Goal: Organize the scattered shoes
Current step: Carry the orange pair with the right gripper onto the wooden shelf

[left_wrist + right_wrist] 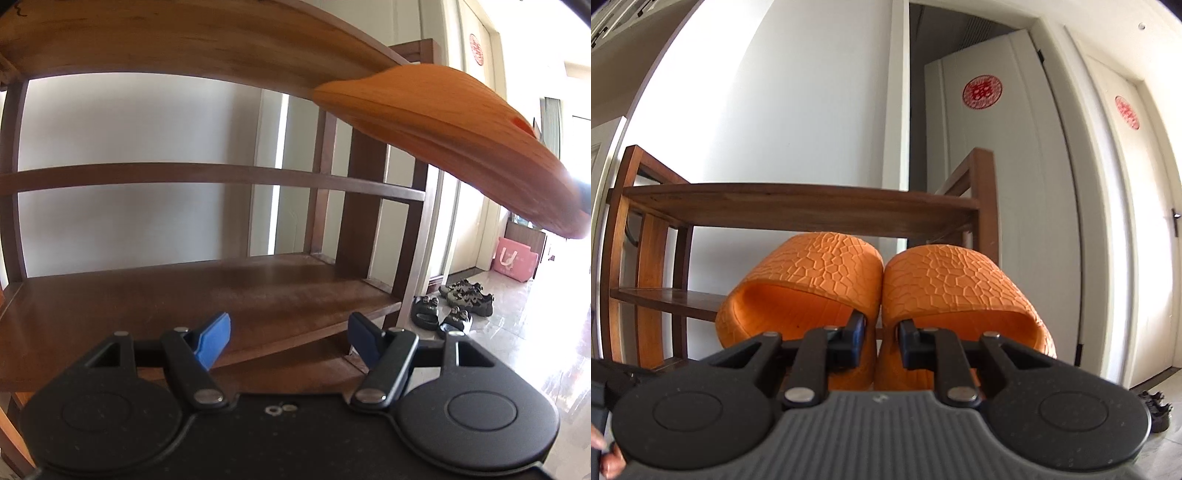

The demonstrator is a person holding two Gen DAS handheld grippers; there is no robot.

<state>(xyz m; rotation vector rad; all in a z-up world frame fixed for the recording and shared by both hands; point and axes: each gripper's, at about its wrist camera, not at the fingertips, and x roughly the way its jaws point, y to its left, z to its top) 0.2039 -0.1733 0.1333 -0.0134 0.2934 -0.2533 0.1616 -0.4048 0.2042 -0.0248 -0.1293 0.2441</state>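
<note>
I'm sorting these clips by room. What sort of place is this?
Most likely a home entryway or hallway. A wooden shoe rack stands against the wall, sneakers and black sandals lie on the tiled floor beside it, and white doors carry red paper decorations.

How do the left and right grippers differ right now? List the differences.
The left gripper has its fingers wide apart; the right gripper has them closed in. The left gripper holds nothing; the right gripper pinches the touching inner walls of the orange slippers, one finger inside each. The left gripper faces a shelf of the wooden rack; the slippers fill the right gripper's view. Both share the same black two-finger build.
</note>
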